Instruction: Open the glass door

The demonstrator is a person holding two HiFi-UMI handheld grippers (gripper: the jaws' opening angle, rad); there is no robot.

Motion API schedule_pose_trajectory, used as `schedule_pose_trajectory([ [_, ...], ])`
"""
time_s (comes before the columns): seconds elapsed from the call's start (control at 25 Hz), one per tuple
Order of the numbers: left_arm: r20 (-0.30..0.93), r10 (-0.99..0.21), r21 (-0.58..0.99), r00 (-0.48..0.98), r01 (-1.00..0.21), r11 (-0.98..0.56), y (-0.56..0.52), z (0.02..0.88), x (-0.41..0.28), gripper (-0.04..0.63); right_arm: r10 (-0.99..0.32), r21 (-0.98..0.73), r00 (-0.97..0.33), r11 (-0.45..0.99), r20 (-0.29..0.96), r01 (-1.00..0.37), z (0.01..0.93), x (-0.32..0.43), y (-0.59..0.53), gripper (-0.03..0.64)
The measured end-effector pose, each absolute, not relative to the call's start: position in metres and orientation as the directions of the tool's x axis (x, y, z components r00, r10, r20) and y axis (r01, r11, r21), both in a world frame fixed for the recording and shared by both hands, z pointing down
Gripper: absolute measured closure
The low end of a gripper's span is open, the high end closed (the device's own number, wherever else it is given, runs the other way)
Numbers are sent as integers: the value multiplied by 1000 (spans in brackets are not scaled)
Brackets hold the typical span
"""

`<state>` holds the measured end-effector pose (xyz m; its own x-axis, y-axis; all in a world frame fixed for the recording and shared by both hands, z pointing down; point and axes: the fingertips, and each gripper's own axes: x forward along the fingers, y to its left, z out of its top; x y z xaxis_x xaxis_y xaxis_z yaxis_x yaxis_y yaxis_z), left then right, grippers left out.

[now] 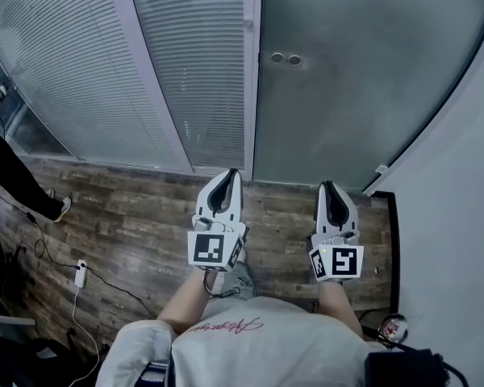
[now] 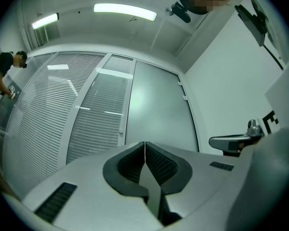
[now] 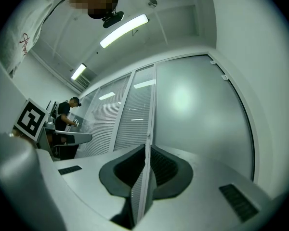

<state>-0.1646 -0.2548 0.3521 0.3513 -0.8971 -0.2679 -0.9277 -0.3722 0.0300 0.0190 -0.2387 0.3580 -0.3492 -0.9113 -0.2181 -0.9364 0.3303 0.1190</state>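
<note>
Wood-plank floor [image 1: 137, 216], blind-covered glass partitions [image 1: 81, 79], white wall [image 1: 460, 216], ceiling strip lights [image 2: 125, 11]

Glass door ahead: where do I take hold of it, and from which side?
Probably at the two round fittings near the left edge of the glass door: no bar handle shows, and small clips on its right edge suggest hinges there, so the left edge swings. Come straight on from the front, jaws opened first. Whether they stand proud enough to pinch is unclear.
</note>
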Motion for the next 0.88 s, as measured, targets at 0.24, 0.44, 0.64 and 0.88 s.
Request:
schedule_pose_trajectory([
  [0.24,-259,-896,36,362,-923,-383,-339,352,-177,578,-923,116,-321,303,-213,-946,356,4,-320,594],
  [0.44,-251,-889,30,383,-915,-403,-410,351,-184,578,-926,100,-306,291,-222,-952,350,-8,-389,594],
  [0.64,-240,-876,24,419,-899,-437,-473,351,-181,578,-940,80,-271,260,-208,-962,354,-12,-456,592],
  [0.88,-257,-875,26,410,-902,-430,-504,339,-177,578,-943,62,-277,270,-184,-961,354,-12,-517,499],
])
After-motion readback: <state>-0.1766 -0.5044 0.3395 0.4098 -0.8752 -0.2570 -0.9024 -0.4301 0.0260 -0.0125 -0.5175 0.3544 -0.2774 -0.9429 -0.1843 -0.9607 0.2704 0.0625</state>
